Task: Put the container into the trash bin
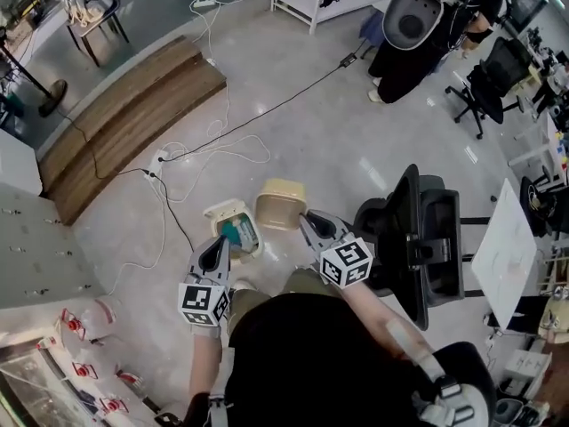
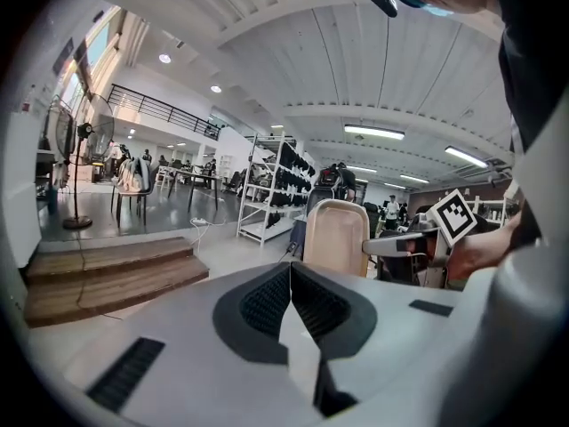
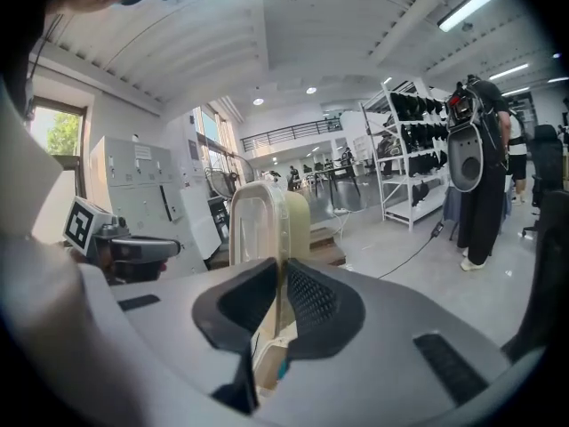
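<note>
The head view looks down from above. Only there does the small trash bin (image 1: 222, 210) show plainly. It sits on the shiny floor (image 1: 293, 123) with its top open and something teal inside. The beige container (image 1: 280, 203) is just beside the bin, on its right. I cannot tell if the two touch. A black office chair (image 1: 418, 238) stands near on the right. A wooden step (image 1: 124, 114) and white cables (image 1: 213, 145) lie farther off.

The right gripper (image 1: 307, 216) reaches the container's near edge in that view, but the grip is too small to see. The right gripper view shows it well. The right gripper (image 3: 280, 269) has its two jaws nearly together, pinching one thin wall of the container (image 3: 267, 207). The container stands up tall between the pads. This view also shows grey lockers (image 3: 142, 181), shelves (image 3: 413, 149) and a person (image 3: 484, 176) in black standing far off.

The left gripper (image 1: 216, 245) is over the bin's left side in the head view. The left gripper view shows the left gripper (image 2: 291, 269) with its jaws pressed together and nothing between them. Past them it sees the container (image 2: 336, 237) from the side, held up by the right gripper (image 2: 391, 245).
</note>
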Demonstrator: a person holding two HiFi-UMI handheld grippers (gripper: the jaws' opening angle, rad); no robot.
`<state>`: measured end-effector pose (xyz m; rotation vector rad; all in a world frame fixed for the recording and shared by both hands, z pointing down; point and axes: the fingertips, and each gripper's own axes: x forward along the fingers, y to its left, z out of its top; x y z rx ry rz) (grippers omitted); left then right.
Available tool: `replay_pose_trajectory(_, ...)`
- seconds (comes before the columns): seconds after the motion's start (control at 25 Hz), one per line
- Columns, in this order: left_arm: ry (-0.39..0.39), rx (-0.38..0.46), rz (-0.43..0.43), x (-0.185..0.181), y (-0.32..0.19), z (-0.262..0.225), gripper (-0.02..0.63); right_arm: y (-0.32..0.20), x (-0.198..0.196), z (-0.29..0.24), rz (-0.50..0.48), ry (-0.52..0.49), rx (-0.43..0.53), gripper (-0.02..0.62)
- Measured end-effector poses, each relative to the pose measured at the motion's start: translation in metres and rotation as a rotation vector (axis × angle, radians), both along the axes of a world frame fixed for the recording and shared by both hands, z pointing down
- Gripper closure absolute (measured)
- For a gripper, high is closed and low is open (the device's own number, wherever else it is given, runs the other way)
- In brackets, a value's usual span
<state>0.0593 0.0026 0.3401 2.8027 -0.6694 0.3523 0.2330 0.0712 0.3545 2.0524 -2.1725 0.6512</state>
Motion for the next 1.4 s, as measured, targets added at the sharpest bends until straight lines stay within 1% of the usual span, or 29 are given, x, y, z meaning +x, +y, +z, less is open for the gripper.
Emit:
replay_pose_trajectory(0.32, 0.003, -0.022, -0.120, -0.079, -0.030, 0.013, 0.595, -0.050, -0.069, 0.013, -0.120, 0.019, -0.042, 0.546)
replay_pose_trajectory(0.56, 0.005, -0.043, -0.199, -0.144, -0.040, 0.022, 0.597, -0.076, -0.129, 0.025, -0.203, 0.032, -0.074, 0.546)
replay_pose_trajectory(0.84, -0.002, -0.074, -0.284, -0.215, -0.045, 0.036, 0.597, -0.094, -0.196, 0.046, -0.295, 0.032, -0.134, 0.546)
replay_pose_trajectory(1.12, -0.018, -0.115, -0.343, -0.252, -0.039, 0.052, 0.597, -0.107, -0.229, 0.077, -0.360, 0.022, -0.213, 0.546)
replay_pose_trajectory(1.4, -0.051, -0.164, -0.397, -0.258, -0.033, 0.068, 0.597, -0.117, -0.231, 0.108, -0.417, 0.017, -0.295, 0.546)
